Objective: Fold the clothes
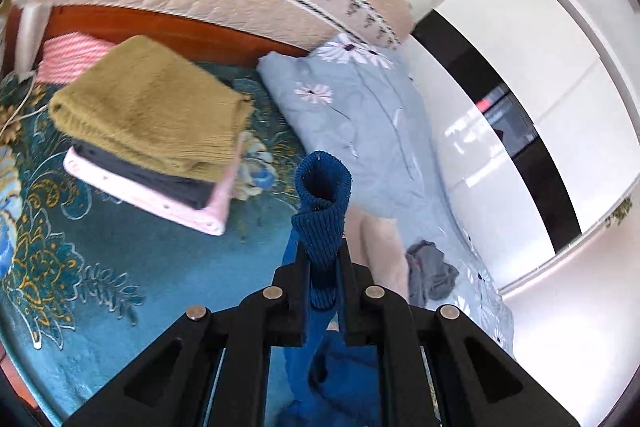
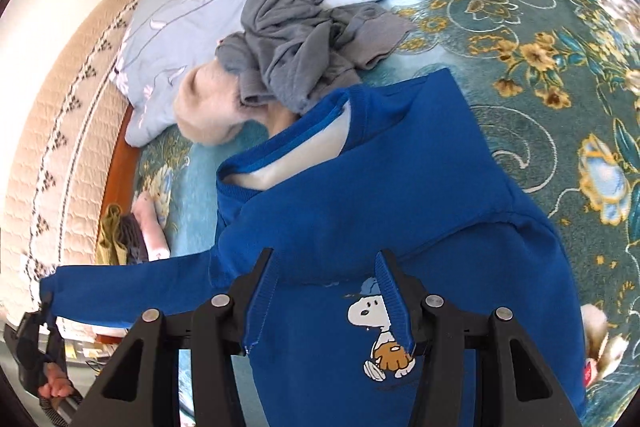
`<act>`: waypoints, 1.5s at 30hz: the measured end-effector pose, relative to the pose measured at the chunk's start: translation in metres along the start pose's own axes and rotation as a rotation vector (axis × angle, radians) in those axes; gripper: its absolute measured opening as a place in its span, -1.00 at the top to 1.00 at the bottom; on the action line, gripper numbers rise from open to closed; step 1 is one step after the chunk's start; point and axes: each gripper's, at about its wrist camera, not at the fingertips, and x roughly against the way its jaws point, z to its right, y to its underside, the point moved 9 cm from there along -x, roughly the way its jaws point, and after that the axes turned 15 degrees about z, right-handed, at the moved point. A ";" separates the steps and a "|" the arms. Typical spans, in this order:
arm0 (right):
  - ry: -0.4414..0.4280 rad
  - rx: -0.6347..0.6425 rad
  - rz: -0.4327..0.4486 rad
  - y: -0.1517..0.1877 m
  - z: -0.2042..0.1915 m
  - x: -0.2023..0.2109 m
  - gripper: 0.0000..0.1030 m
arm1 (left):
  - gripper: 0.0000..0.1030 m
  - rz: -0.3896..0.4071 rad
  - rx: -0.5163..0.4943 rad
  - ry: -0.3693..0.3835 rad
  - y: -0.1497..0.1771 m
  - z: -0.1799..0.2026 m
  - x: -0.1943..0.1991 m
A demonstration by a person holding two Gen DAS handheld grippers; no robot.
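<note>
Left wrist view: left gripper (image 1: 322, 263) has its fingers clamped on the ribbed cuff (image 1: 322, 203) of the blue cotton sweatshirt; the cuff stands up beyond the fingertips, open end facing outward.
Right wrist view: right gripper (image 2: 326, 291) has its fingers set apart, and a ribbed blue edge of the blue cotton sweatshirt (image 2: 380, 195) lies along each finger; whether they grip or merely stretch it cannot be told.
Garment position: spread front-up on the teal floral bedspread (image 2: 540, 75), printed cartoon dog (image 2: 384, 327) between the right fingers, neckline (image 2: 288, 147) well beyond the fingertips.
Long axis: runs from the right fingers straight ahead to the neckline; the held sleeve (image 2: 132, 295) stretches off to the left of them.
Nearer gripper: the right for the body edge; the left alone has the sleeve end.
Judgement: the sleeve would travel across that axis toward the chest.
Only in left view: folded pile (image 1: 148, 131), olive knit on top, ahead-left of the fingers.
Only in right view: crumpled grey garment (image 2: 304, 39) beyond the neckline, plus the other gripper at far left.
</note>
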 end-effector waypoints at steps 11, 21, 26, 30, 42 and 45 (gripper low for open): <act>0.012 -0.188 0.059 -0.026 0.090 0.024 -0.06 | 0.80 -0.145 -0.258 0.189 0.112 0.194 -0.030; 0.059 -0.292 0.072 -0.025 0.163 0.038 -0.06 | 0.80 -0.370 -0.483 0.208 0.269 0.269 -0.064; 0.085 -0.297 0.085 -0.028 0.191 0.049 -0.06 | 0.80 -0.477 -0.594 0.197 0.345 0.285 -0.075; 0.109 -0.309 0.093 -0.031 0.214 0.059 -0.06 | 0.80 -0.550 -0.695 0.151 0.396 0.282 -0.083; 0.121 -0.361 0.070 0.001 0.256 0.065 -0.06 | 0.15 -0.783 -0.673 0.166 0.443 0.255 -0.046; 0.086 -0.369 0.071 0.004 0.245 0.061 -0.06 | 0.03 -0.680 -0.577 0.164 0.395 0.231 -0.026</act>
